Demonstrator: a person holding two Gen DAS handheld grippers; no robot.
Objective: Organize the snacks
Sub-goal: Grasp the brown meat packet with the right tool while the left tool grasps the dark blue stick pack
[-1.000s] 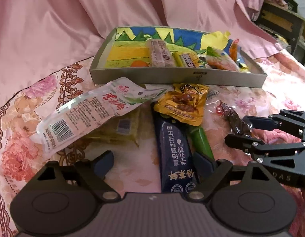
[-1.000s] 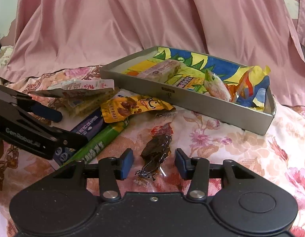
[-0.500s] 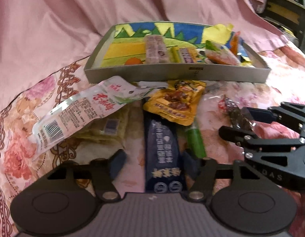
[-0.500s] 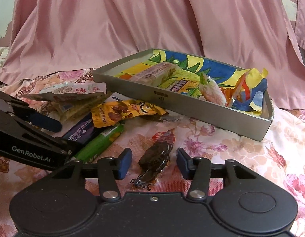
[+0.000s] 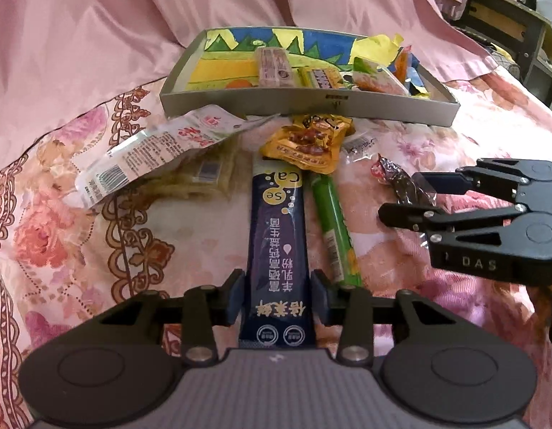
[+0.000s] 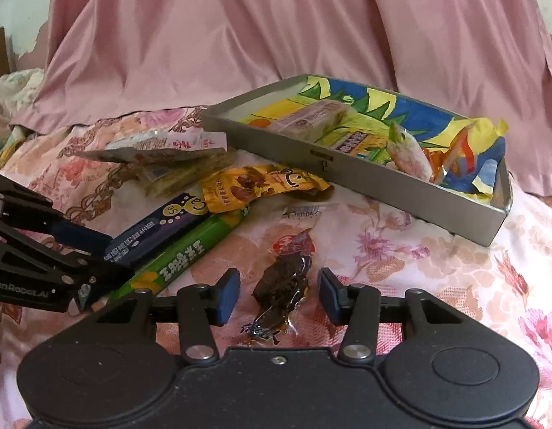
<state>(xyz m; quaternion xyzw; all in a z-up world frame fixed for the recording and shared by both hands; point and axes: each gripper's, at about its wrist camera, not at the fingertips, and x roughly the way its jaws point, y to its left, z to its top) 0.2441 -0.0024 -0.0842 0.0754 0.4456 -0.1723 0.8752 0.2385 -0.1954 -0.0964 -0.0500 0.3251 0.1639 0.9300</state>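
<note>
A pink floral bedspread (image 5: pixel 79 250) carries a grey tray (image 5: pixel 311 102) with a painted bottom, several snack packets lying inside. In front of the tray lie a white packet (image 5: pixel 150 150), a yellow packet (image 5: pixel 308 143), a dark blue stick pack (image 5: pixel 277 236) and a green stick (image 5: pixel 335 225). The left hand-held gripper (image 5: pixel 277 295) has its pads against the blue stick pack's sides. The right hand-held gripper (image 6: pixel 279 295) stands wide around a dark wrapped snack (image 6: pixel 281 282), pads apart from it.
</note>
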